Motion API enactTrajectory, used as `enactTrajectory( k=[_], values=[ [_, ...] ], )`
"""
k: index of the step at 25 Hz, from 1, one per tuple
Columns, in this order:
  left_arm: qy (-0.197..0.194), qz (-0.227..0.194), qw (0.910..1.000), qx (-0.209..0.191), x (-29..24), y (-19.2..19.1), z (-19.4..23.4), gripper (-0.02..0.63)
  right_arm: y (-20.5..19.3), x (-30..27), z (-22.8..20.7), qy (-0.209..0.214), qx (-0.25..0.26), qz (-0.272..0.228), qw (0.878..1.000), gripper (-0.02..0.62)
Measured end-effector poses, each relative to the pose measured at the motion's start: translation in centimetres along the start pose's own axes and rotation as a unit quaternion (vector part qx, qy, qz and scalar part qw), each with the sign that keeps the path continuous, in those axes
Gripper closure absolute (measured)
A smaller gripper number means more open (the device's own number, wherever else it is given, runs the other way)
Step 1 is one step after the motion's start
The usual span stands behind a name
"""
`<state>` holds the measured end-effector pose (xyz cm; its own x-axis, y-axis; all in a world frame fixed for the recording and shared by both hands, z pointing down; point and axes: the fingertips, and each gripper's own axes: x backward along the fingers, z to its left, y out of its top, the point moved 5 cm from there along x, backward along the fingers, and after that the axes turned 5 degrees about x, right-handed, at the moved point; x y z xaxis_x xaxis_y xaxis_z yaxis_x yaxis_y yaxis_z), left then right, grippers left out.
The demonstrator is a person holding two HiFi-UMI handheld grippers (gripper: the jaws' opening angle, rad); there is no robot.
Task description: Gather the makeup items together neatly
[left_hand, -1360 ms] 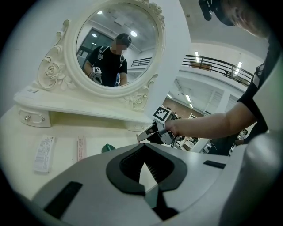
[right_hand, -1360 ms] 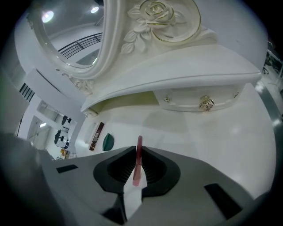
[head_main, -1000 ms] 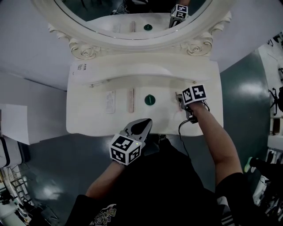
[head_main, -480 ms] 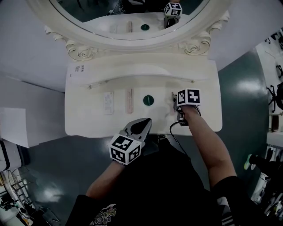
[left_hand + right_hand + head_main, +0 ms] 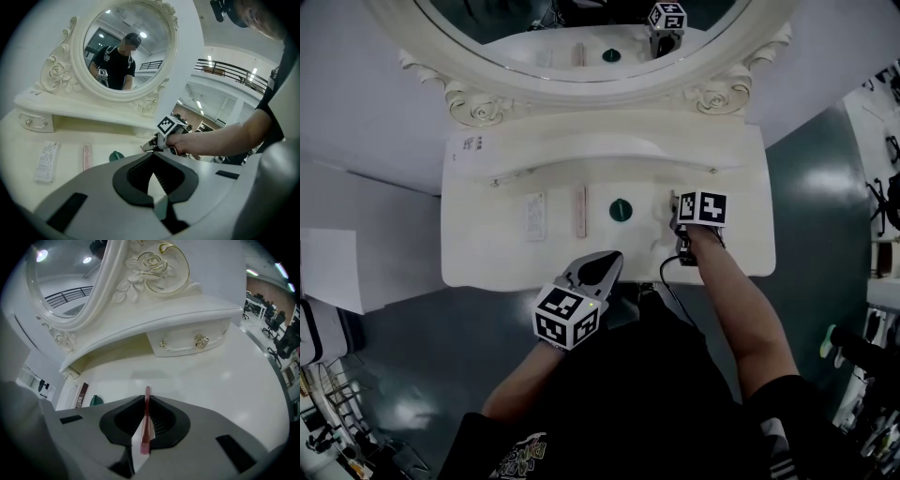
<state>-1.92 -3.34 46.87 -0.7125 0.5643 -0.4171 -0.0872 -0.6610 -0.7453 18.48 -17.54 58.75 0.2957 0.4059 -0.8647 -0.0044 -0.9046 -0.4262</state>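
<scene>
On the white vanity top (image 5: 487, 253) lie a white packet (image 5: 534, 217), a pinkish-brown stick (image 5: 579, 212) and a round green item (image 5: 621, 210) in a row. My right gripper (image 5: 676, 212) sits just right of the green item, low over the table. In the right gripper view its jaws are shut on a thin pink stick (image 5: 146, 427) that stands up between the pads. My left gripper (image 5: 592, 274) hovers at the table's front edge, shut and holding nothing (image 5: 153, 164). The left gripper view shows the packet (image 5: 46, 161), stick (image 5: 86, 157) and green item (image 5: 116, 156).
A round mirror (image 5: 581, 28) in an ornate white frame stands at the back on a raised shelf with small drawers (image 5: 187, 342). The right part of the table top (image 5: 225, 380) is bare. Grey floor surrounds the vanity.
My right gripper has shifted a little to the left with the pink stick, closer to the green item. The left gripper has stayed where it was.
</scene>
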Motion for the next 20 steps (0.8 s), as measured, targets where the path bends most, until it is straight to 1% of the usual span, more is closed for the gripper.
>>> enactTrajectory(
  k=[11, 18, 20],
  values=[
    [-0.002, 0.005, 1.0, -0.004, 0.6, -0.16, 0.07, 0.598, -0.06, -0.01, 0.23, -0.013, -0.005, -0.019, 1.0, 0.545],
    [-0.001, 0.005, 1.0, -0.005, 0.94, -0.23, 0.2, 0.598, -0.4, -0.27, 0.46, -0.014, 0.018, -0.015, 1.0, 0.54],
    [-0.002, 0.006, 1.0, -0.005, 1.02, -0.27, 0.16, 0.598, -0.6, -0.29, 0.51, -0.01, 0.015, -0.021, 1.0, 0.524]
  ],
)
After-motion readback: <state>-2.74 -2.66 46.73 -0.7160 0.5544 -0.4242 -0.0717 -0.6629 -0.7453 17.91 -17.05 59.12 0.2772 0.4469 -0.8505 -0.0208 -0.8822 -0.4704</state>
